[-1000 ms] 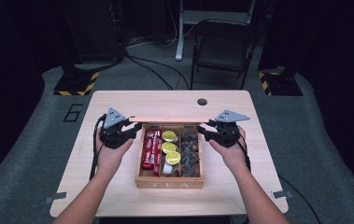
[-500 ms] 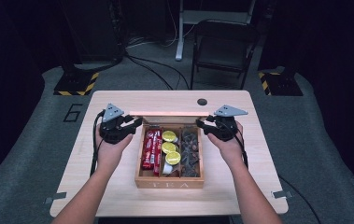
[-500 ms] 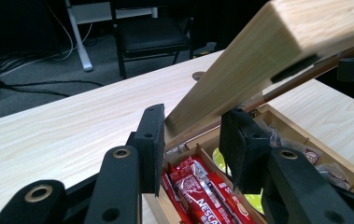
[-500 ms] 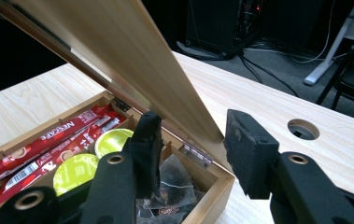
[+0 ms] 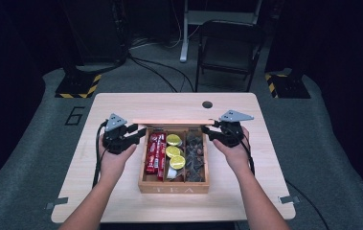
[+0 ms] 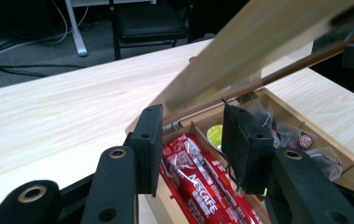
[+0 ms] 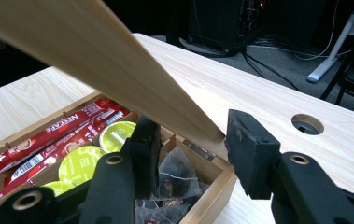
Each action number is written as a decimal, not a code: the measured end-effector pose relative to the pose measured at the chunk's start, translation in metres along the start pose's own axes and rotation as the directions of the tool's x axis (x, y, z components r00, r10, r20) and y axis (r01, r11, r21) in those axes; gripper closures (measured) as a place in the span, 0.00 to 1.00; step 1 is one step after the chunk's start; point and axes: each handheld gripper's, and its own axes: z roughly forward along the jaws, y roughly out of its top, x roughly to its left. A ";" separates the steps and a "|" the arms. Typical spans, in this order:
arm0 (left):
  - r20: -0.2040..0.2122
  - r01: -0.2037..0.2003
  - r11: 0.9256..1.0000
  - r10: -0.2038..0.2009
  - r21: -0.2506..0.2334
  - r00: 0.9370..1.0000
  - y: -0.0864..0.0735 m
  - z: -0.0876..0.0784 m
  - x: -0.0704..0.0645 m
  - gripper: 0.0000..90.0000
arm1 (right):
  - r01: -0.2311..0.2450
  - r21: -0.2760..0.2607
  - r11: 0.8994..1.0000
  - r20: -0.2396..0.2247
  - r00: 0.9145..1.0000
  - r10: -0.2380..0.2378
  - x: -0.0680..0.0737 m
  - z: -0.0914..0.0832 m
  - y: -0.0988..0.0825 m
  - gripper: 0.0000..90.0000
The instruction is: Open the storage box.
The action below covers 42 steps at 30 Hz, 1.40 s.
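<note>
A wooden tea box (image 5: 173, 184) sits mid-table with its hinged lid (image 5: 174, 121) raised and tilted over the compartments. It holds red Nescafé sticks (image 5: 156, 152), yellow-green capsules (image 5: 173, 151) and dark tea bags (image 5: 194, 155). My left gripper (image 5: 138, 133) straddles the lid's left end. Its jaws have just been opening, and the thin lid (image 6: 240, 56) stands in the wide gap of the left gripper (image 6: 195, 144), unpinched. My right gripper (image 5: 208, 132) straddles the right end. There the lid (image 7: 118, 65) ends between the right gripper's (image 7: 191, 149) spread jaws, close to one pad.
The light wooden table (image 5: 121, 201) has a round cable hole (image 5: 207, 104) behind the box. A folding chair (image 5: 229, 48) and a desk leg (image 5: 185, 33) stand on the floor beyond the table. Black cables trail from both grippers.
Little differs. Both grippers stay at the lid's two ends, shifted only slightly, and the lid stands raised as before.
</note>
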 end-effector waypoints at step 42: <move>0.021 0.067 0.996 -0.069 0.063 0.997 -0.039 0.017 -0.008 0.62 | -0.013 -0.004 1.000 -0.011 1.000 0.013 -0.002 0.001 0.001 0.61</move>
